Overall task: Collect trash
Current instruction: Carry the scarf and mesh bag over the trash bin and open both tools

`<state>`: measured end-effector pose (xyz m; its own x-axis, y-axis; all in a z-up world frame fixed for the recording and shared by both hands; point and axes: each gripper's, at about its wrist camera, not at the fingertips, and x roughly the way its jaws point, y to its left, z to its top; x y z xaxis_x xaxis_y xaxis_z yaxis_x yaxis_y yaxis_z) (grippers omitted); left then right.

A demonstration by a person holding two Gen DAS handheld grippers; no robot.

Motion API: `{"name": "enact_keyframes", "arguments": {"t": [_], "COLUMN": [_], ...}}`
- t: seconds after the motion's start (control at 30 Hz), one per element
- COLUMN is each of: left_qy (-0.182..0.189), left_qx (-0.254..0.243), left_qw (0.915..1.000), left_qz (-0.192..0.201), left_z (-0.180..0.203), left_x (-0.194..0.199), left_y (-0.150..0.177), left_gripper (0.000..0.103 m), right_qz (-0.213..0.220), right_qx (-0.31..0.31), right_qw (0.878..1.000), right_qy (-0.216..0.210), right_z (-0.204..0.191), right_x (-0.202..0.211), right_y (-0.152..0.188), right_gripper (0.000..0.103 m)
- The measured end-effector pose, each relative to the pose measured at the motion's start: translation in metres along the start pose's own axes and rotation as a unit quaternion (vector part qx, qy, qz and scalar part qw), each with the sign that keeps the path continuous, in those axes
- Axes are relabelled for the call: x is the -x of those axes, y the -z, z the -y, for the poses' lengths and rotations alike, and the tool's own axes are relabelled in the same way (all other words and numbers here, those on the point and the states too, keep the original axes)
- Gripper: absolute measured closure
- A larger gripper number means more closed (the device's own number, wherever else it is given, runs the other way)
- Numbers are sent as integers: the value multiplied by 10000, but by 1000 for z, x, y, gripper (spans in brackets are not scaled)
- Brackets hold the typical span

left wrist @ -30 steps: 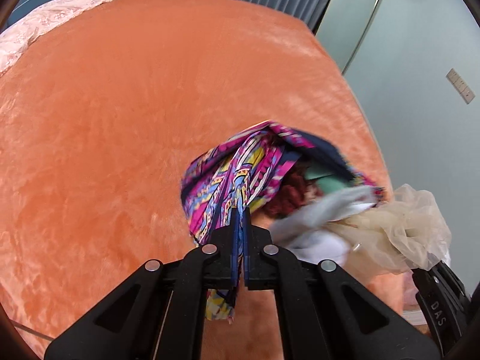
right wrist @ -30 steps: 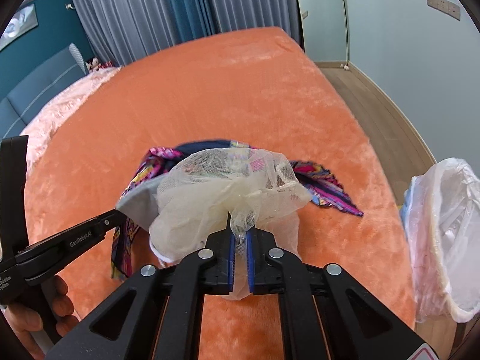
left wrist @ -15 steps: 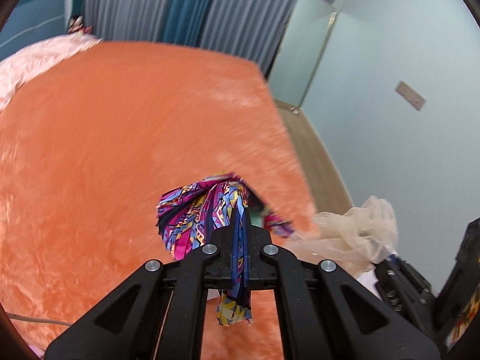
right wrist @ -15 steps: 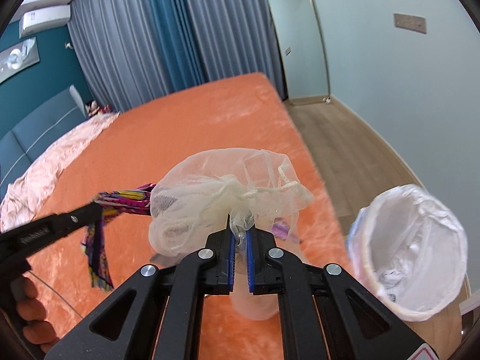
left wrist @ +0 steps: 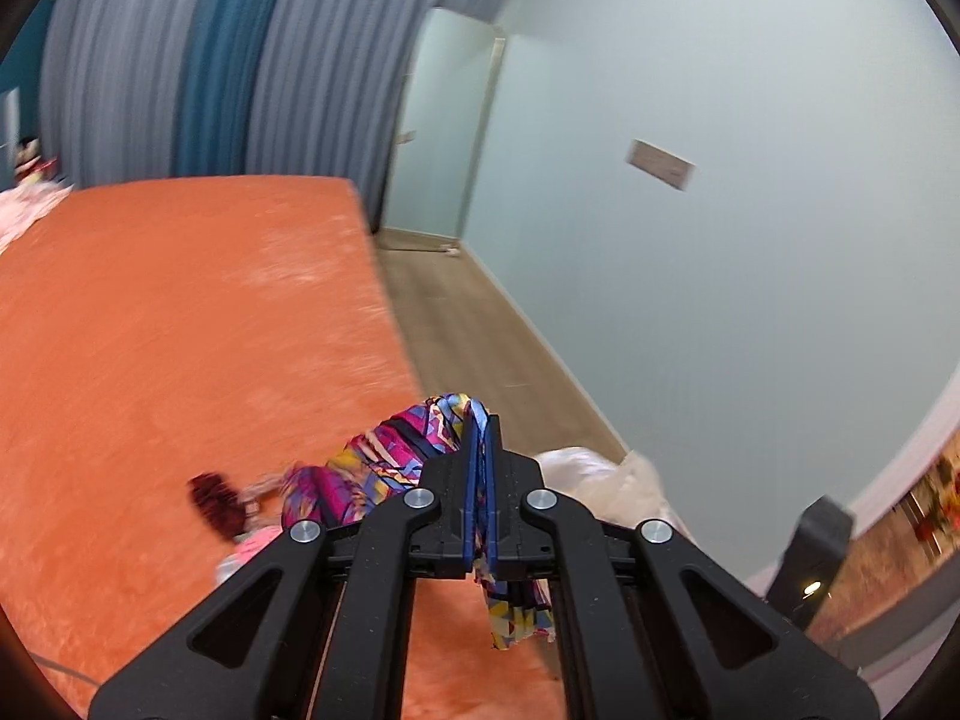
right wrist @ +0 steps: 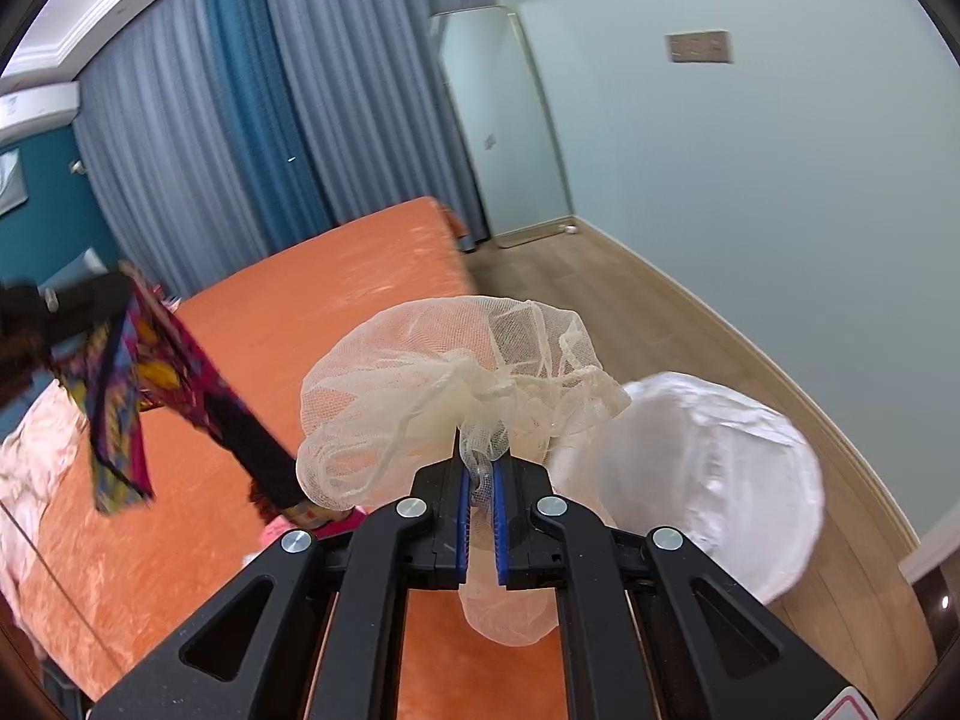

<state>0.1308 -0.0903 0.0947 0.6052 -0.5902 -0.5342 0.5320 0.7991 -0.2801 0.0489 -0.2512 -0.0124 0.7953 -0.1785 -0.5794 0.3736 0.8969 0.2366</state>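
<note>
My left gripper (left wrist: 478, 420) is shut on a colourful patterned cloth (left wrist: 384, 456), lifted above the orange bed (left wrist: 180, 324); the cloth also shows in the right wrist view (right wrist: 138, 384), hanging from that gripper at the left. My right gripper (right wrist: 478, 468) is shut on a cream mesh net (right wrist: 444, 384), held up over the bed's edge beside a bin lined with a white bag (right wrist: 702, 468). A dark red item (left wrist: 216, 498) and a pink item (left wrist: 255, 546) lie on the bed below the cloth.
Wooden floor (right wrist: 600, 282) runs between the bed and the pale wall (right wrist: 750, 180). Grey and blue curtains (right wrist: 270, 120) hang behind the bed. A pink quilt (right wrist: 30, 468) lies at the bed's left side.
Both grippers have risen from the bed and swung right toward the bin, carrying the cloth and the net. The dark red and pink items now lie uncovered on the bed.
</note>
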Motion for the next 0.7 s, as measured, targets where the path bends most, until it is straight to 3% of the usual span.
{"name": "enact_keyframes", "arguments": {"t": [0.4,0.57,0.7], "left_qy": [1009,1268,1164], "left_qx": [-534,-565,-438], "left_qw": [9935,9903,9916], "left_qz": [35,-75,-347], "left_z": [99,111,101], "left_x": [-30,-54,-82], "left_y": [-7,1,15], "left_gripper": [101,101,100], "right_qz": [21,-38,-141], "right_qx": [-632,-754,-771], "right_qw": [9962,9947,9942], "right_qy": [598,704,741], "right_z": [86,104,110], "right_x": [11,7,-5], "right_y": [12,19,22], "right_gripper": [97,97,97]}}
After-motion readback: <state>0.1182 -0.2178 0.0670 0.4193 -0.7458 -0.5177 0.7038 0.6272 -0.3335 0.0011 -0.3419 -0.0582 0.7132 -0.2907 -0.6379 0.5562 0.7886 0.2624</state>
